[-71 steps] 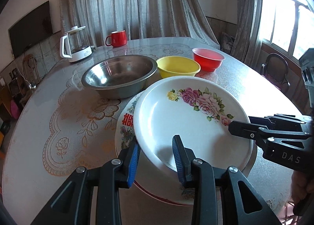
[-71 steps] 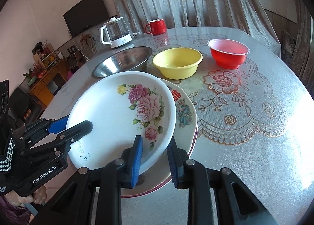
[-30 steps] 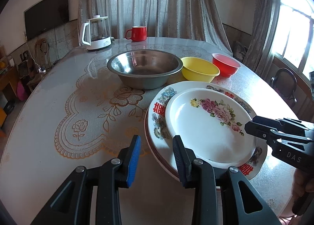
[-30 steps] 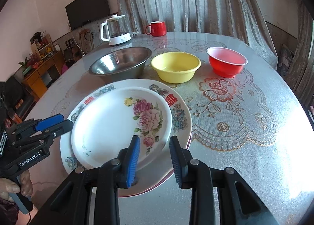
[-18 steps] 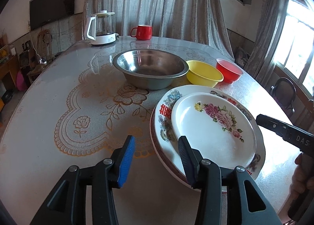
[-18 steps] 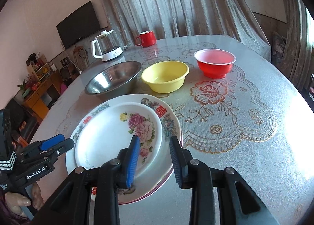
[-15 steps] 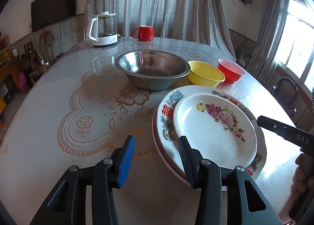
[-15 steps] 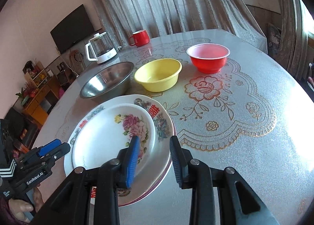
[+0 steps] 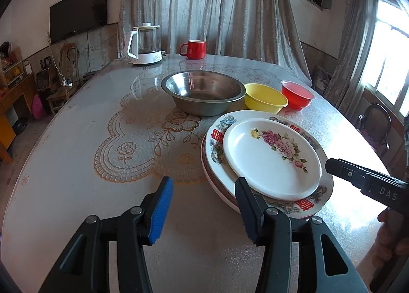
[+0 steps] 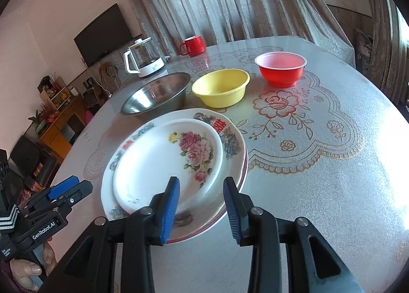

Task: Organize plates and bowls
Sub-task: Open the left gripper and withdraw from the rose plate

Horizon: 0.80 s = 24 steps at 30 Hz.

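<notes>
Plate [image 9: 271,162] lies flat, roses toward bowls [image 9: 264,99].

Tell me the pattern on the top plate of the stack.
White top plate with pink roses and green leaves; clearest in the right wrist view.

Bare bench [image 9: 84,165] lies open left of the stacked plates [image 9: 271,157]. Beyond the plates, the steel bowl [image 9: 204,92], yellow bowl [image 9: 264,99] and red bowl [image 9: 297,94] stand close in a row, blocking passage there.
</notes>
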Motion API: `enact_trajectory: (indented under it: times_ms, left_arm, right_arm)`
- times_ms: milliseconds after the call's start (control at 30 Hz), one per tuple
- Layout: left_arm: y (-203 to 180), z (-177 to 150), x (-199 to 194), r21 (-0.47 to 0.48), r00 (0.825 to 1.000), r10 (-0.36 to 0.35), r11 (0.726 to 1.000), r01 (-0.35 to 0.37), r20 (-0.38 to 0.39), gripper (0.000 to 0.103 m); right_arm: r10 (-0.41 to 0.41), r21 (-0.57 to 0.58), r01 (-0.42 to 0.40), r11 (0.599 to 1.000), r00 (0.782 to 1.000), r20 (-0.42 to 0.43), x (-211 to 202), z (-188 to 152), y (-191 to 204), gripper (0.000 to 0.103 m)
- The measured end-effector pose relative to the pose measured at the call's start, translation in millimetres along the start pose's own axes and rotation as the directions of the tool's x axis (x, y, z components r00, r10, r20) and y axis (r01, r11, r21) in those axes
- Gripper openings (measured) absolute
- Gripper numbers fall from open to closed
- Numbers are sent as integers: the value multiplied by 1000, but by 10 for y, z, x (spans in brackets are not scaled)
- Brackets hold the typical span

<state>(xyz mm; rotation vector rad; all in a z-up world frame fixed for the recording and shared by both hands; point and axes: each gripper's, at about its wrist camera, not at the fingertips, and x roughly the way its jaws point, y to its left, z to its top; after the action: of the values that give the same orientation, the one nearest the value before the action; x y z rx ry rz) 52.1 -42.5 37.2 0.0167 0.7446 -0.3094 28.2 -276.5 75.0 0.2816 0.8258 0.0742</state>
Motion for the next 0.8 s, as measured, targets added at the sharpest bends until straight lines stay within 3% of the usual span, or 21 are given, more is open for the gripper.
enact_trajectory:
  times_ms: [367, 433, 533, 800]
  left_arm:
    - [19, 107, -154, 21, 998, 13, 1000, -15, 68, 52]
    - [42, 142, -121, 19, 997, 20, 1000, -21, 70, 52]
    - [83, 190, -39, 16, 998, 24, 1000, -25, 59, 52]
    - [265, 293, 306, -8, 999, 37, 999, -37, -14, 52]
  right_arm:
    - [22, -69, -20, 997, 999, 39, -125, 54, 288, 42]
    - [47, -80, -43, 996, 998, 51, -137, 91, 326, 49]
    - [91, -84, -86, 993, 994, 59, -110, 173, 377, 57]
    - [204, -43, -204, 978, 979, 10, 213, 442, 458, 57]
